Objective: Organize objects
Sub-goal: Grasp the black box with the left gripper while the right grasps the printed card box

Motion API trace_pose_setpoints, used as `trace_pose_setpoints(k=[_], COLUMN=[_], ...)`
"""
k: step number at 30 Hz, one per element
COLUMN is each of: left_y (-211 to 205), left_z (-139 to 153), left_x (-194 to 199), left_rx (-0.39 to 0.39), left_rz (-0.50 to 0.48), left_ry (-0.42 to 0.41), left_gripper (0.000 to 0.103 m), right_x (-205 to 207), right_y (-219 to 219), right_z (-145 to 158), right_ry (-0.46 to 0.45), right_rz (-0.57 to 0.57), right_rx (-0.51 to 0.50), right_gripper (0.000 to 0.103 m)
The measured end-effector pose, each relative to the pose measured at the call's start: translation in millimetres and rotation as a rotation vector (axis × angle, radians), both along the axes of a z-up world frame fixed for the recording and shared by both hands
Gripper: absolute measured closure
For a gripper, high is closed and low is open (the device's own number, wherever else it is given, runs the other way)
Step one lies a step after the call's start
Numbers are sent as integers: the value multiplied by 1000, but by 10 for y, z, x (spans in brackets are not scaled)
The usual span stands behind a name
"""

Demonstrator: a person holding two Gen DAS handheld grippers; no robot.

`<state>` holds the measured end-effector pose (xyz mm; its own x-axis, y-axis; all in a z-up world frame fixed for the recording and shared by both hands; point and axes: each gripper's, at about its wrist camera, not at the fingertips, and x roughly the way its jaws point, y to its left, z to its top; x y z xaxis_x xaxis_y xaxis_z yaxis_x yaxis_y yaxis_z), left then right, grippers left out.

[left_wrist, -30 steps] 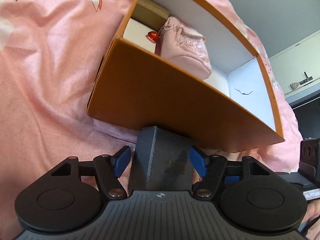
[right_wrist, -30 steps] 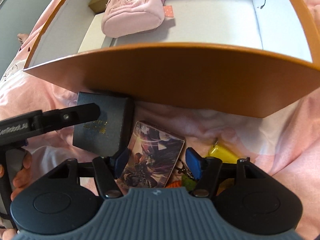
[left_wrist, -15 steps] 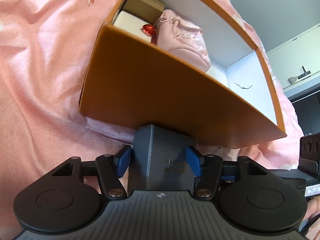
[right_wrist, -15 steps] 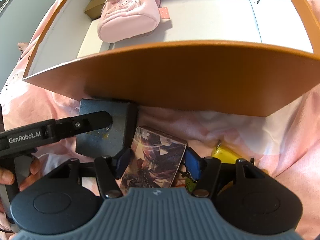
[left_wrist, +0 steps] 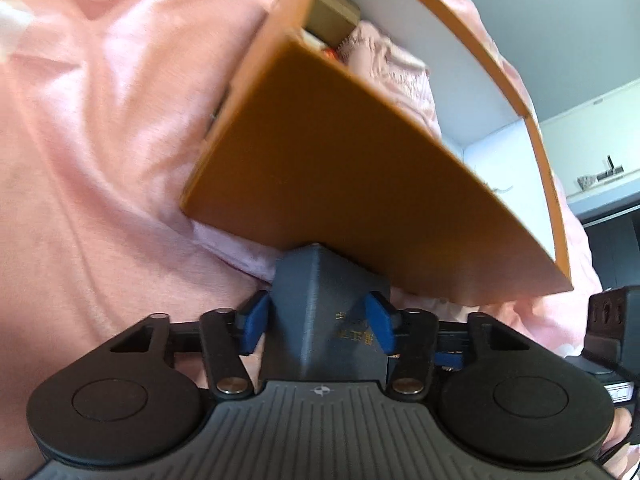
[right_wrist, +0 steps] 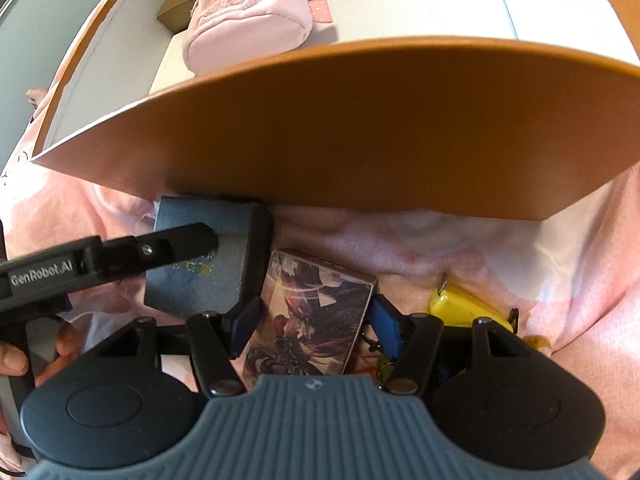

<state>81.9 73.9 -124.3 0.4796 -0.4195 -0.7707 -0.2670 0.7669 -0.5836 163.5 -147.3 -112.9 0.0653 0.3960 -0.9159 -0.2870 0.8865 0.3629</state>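
Note:
My left gripper [left_wrist: 317,326] is closing its jaws on a dark grey box [left_wrist: 312,304] with gold lettering. Both blue pads press its sides, and its far corner tips up against the orange storage box [left_wrist: 360,200]. In the right wrist view the same grey box [right_wrist: 224,280] sits under the left gripper's black finger [right_wrist: 176,246]. My right gripper [right_wrist: 316,324] straddles an illustrated card box [right_wrist: 312,312] lying on the pink sheet. Its jaws are opening slightly, with the pads close beside the card box's long edges, not clearly pressing.
The orange box [right_wrist: 360,132] has a white inside that holds a pink bag [right_wrist: 244,20] and a small brown carton [right_wrist: 180,12]. A yellow trinket [right_wrist: 460,306] and small keychain pieces lie right of the card box. A hand [right_wrist: 12,360] grips the left tool's handle.
The left jaws have closed in onto the grey box, which has tipped up toward the orange box. The right gripper has settled a little lower around the card box.

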Motion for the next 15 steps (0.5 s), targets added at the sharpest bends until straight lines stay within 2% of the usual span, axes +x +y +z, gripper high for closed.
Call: trace_pose_setpoints(k=[5,7,11,15], left_y=[-51,-58,61,152], left_z=[206,265,251,177], left_x=[-174,-236,-323,-129], left_rx=[63,66,-22,-68], left_rz=[-41,-43,-15,12], left_ry=[-33,-39,-4,32], left_gripper=[54,55,59,57], right_x=[-6,-22,-31,-15], right_y=[38,80,94,80], right_z=[-15,-5,0,0], right_ry=[-7,-21,-35,-31], right_rz=[-5,3,4,-2], right_rx=[4,-5,-1,10], right_gripper=[36,37,38,38])
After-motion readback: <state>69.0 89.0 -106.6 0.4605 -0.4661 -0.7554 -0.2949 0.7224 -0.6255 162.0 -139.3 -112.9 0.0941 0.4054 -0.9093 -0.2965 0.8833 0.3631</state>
